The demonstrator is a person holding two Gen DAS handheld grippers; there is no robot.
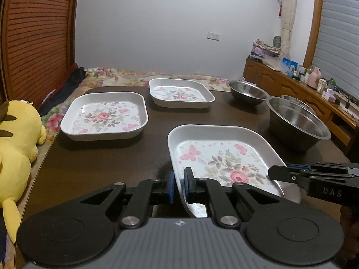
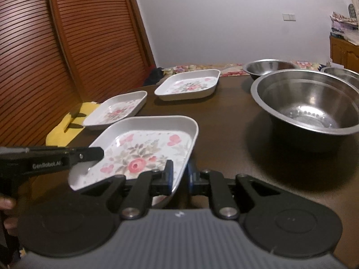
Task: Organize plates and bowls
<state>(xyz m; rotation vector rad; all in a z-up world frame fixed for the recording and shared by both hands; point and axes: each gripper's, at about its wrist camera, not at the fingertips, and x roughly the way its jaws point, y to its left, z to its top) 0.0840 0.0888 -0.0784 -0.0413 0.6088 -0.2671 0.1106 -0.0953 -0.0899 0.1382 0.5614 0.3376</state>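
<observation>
Plate in your grippers: the flowered plate [image 1: 224, 157] is pinched at two sides, near you, over the dark table [image 1: 101, 163].
Left gripper [image 1: 178, 185]: pressed tight on the plate's left rim.
Right gripper [image 2: 180, 176]: pressed tight on the plate's right rim.
Other plates: two more flowered plates [image 1: 104, 116] [image 1: 180, 93] lie farther away, apart from each other.
Bowls: a big metal bowl [image 2: 307, 105] sits to the right of your plate, with two more bowls [image 1: 248, 92] [image 2: 341, 72] behind it.
Toy: a yellow soft toy [image 1: 15, 145] lies off the table's left side.
</observation>
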